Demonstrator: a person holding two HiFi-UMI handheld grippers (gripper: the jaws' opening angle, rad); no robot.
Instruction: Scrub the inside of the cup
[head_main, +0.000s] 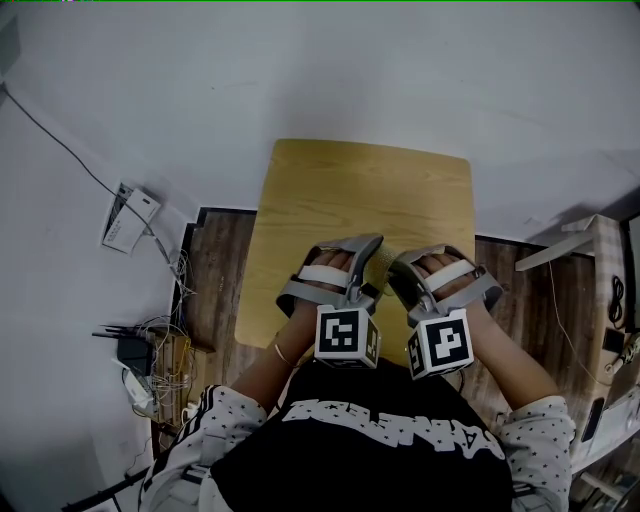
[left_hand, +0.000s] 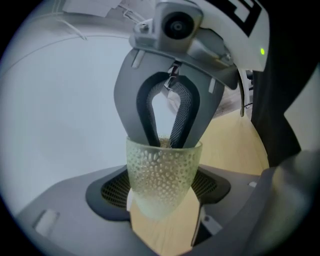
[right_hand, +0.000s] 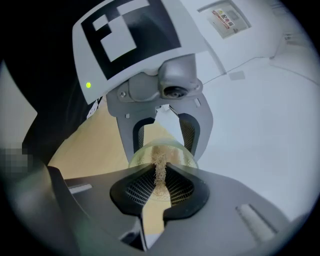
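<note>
Both grippers are held over the near half of a small wooden table (head_main: 360, 190), nearly tip to tip. The left gripper (head_main: 362, 262) has its jaws set wide around a pale green dimpled cup (left_hand: 161, 180), one pad against each side of the wall. The cup is up off the tabletop, with its mouth turned toward the right gripper (head_main: 405, 270). That one's jaws are pinched almost together on a tan fibrous scrub pad (right_hand: 160, 167), and their tips reach down past the rim into the cup.

For room: the table's far edge and both side edges are well apart from the grippers. Dark floorboards run along the left and right of the table. On the left floor there's a tangle of cables (head_main: 150, 350).

For writing: black-and-white square markers on the marker cubes (head_main: 347, 335), and a small label (right_hand: 229, 17) on the left gripper's body that's too tiny to read.
</note>
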